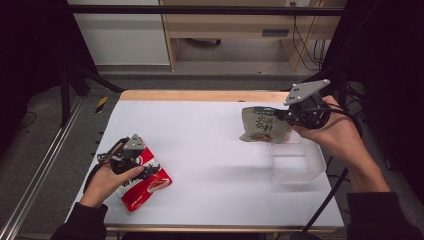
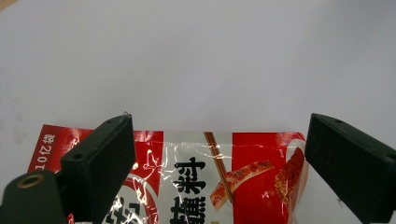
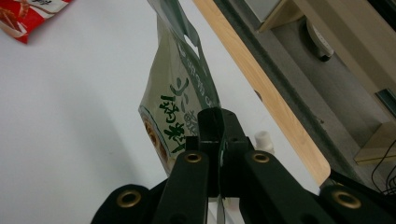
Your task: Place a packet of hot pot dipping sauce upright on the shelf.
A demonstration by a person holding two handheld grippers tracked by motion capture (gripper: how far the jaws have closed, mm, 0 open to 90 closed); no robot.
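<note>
A red and white snack packet lies flat near the table's front left. My left gripper hovers over it. In the left gripper view the gripper stands open, one black jaw on each side of the packet's top edge, neither pad pressing on it. A grey-green packet hangs in the air at the right, above the table. My right gripper is shut on its edge. In the right gripper view the jaws of that gripper pinch the dangling green packet.
A clear plastic container stands on the white table just below and to the right of the hanging packet. The table's wooden far edge runs close behind the right gripper. A dark frame and cables stand at the right.
</note>
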